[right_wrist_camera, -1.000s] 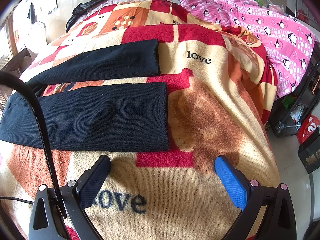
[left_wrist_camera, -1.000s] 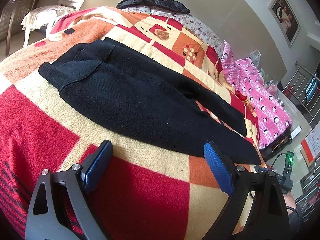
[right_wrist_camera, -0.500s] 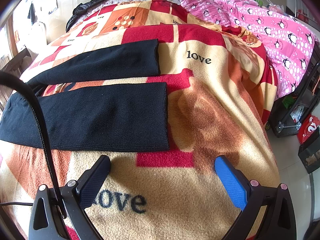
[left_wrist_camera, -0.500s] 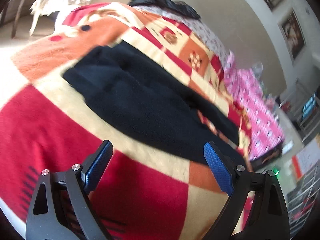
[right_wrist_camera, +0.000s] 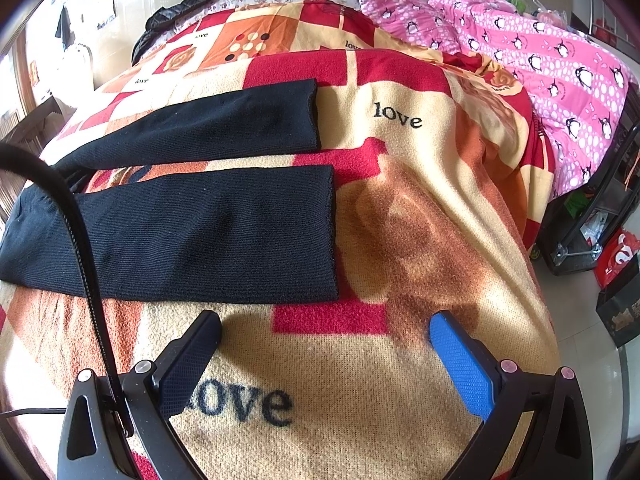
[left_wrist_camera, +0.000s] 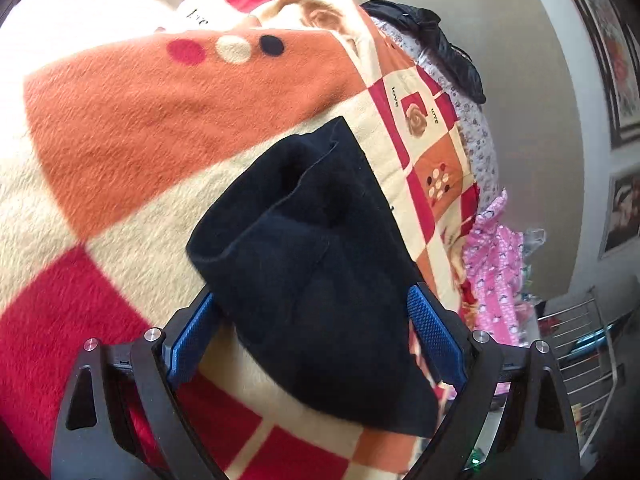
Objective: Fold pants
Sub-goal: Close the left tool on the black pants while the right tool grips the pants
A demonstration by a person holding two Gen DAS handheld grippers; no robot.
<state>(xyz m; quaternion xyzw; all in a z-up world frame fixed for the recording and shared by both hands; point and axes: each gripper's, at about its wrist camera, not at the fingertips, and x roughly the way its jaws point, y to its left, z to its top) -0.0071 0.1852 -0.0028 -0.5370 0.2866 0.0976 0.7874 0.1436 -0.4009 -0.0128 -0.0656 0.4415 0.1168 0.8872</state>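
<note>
Blanket (right_wrist_camera: pixel 400 208), patchwork red/orange/cream, covers the bed and carries everything; pink quilt (right_wrist_camera: pixel 540 64) bunched far right, dark jacket (right_wrist_camera: pixel 180 12) on the far pillow end. Pants (right_wrist_camera: pixel 200 236), black knit, lie flat on the blanket with both legs spread side by side, hems pointing right, a gap of blanket between them; likely laid out this way so one leg can go over the other. Waist end is at the left, seen in the left wrist view as pants (left_wrist_camera: pixel 312 260) filling the space between the fingers. Left gripper (left_wrist_camera: pixel 312 336) is low at the waist corner, tilted down toward the cloth, jaws apart with fabric lying between them; cloth hides the pad faces, so contact can't be confirmed, no clamp evident. Probably lining up to grab the waistband. Right gripper (right_wrist_camera: pixel 324 356) hovers above bare blanket just near of the near leg's hem, level, fingers wide apart, holding nothing. Black cable (right_wrist_camera: pixel 80 240) crosses the left of its view. Judged: folding not yet begun.
</note>
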